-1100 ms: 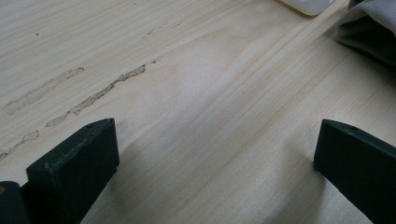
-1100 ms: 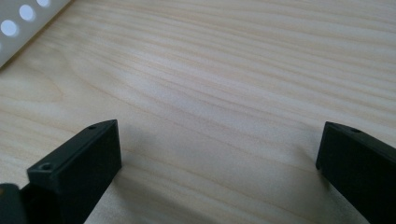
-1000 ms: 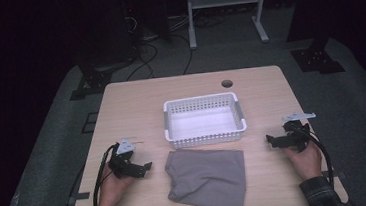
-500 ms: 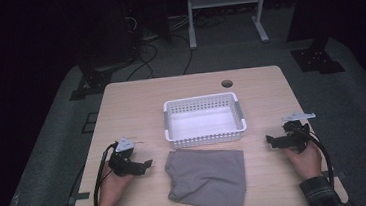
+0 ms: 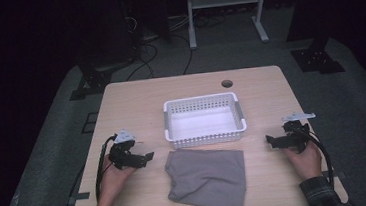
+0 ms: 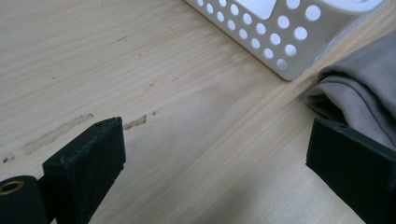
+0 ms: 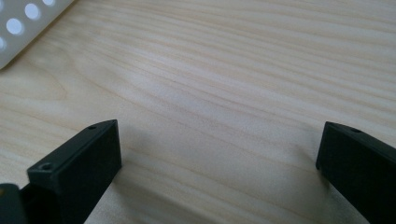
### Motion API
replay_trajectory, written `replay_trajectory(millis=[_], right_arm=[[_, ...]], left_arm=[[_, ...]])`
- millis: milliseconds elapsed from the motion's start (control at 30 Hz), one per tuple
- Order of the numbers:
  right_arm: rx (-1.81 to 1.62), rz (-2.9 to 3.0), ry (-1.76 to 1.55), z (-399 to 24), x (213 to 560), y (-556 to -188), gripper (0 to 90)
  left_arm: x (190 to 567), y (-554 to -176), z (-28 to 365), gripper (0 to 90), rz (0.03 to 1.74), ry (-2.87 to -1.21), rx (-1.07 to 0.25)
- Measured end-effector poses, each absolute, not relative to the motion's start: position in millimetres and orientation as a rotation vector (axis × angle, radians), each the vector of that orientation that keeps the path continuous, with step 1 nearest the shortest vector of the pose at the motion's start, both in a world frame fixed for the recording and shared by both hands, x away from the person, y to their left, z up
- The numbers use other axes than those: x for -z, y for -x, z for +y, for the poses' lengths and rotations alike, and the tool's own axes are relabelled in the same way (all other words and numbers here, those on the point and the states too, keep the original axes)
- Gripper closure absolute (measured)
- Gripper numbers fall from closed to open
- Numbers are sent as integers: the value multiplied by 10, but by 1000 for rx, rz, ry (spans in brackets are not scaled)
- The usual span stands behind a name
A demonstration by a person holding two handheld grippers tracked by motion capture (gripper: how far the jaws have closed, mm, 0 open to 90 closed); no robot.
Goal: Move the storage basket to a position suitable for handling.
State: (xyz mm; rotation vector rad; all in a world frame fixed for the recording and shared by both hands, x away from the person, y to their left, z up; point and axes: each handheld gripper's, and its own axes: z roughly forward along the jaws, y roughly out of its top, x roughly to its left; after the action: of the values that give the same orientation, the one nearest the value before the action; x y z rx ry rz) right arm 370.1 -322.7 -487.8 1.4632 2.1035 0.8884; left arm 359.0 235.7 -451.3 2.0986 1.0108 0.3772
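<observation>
Wooden surface (image 5: 136,102) carries a white perforated basket (image 5: 205,120) at centre and a grey folded cloth (image 5: 208,179) just near of it, the cloth's far edge close to the basket's near wall; contact betw. them cannot be told. Left gripper (image 5: 145,157) sits at the near left, held in the person's left hand (image 5: 111,177), jaws pointing right toward the cloth, just beside its left edge but apart from it. In the left gripper view, jaws stand wide apart w/ nothing betw. them but bare wood; cloth (image 6: 359,98) lies at the right, beyond the right-hand jaw, and a corner of the basket (image 6: 275,35) at the top. Right gripper (image 5: 270,141) sits at the near right, held in the person's right hand (image 5: 304,160), jaws pointing left toward the cloth, well apart from it. In the right gripper view, jaws also wide apart, over bare wood; a piece of the basket (image 7: 21,28) shows at the top left. Basket interior shows no contents. A round hole (image 5: 227,83) sits in the surface far of the basket. Cables trail from both grippers back along the forearms.
</observation>
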Motion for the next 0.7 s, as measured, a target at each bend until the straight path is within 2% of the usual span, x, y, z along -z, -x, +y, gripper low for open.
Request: replay_trajectory(millis=[700], right_arm=[[-889, 2104, -1463, -3225, 4878, -3704, 0]], left_arm=[[4156, -3806, 2151, 52, 998, -2064, -390]])
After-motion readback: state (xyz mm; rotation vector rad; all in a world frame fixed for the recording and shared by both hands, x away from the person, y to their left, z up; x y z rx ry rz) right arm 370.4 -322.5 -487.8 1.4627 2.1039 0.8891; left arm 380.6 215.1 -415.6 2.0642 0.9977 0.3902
